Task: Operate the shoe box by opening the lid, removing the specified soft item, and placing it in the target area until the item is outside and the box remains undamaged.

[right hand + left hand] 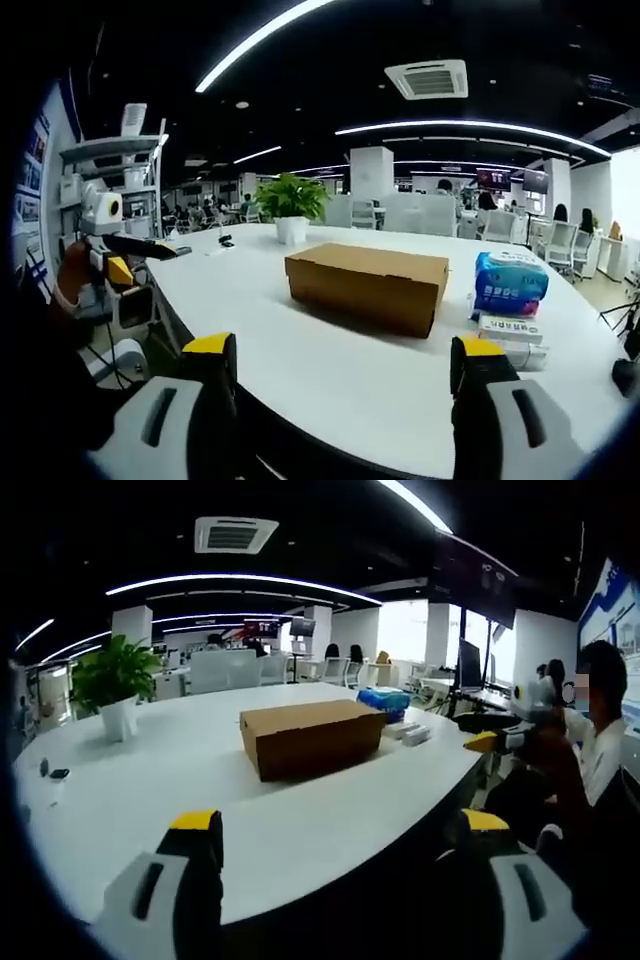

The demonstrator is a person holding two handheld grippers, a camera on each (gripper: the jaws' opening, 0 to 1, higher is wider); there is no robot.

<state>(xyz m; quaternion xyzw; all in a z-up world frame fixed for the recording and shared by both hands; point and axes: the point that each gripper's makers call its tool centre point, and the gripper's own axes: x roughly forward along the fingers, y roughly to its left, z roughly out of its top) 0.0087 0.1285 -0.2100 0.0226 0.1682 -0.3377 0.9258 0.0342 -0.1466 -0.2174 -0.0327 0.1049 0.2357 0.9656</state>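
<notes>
The box (312,737) sits shut mid-worktop (150,790), near a plant (112,680), both hand-held grippers (335,845) (340,370) spread wide, well short of it, and a rough pry could probably tear the cardboard lid.

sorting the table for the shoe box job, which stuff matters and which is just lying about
For the job:
- shoe box, lid closed
- left tongs, open
- right tongs, open

Lying about:
- potted plant
- blue tissue pack
- small flat boxes beside it
</notes>
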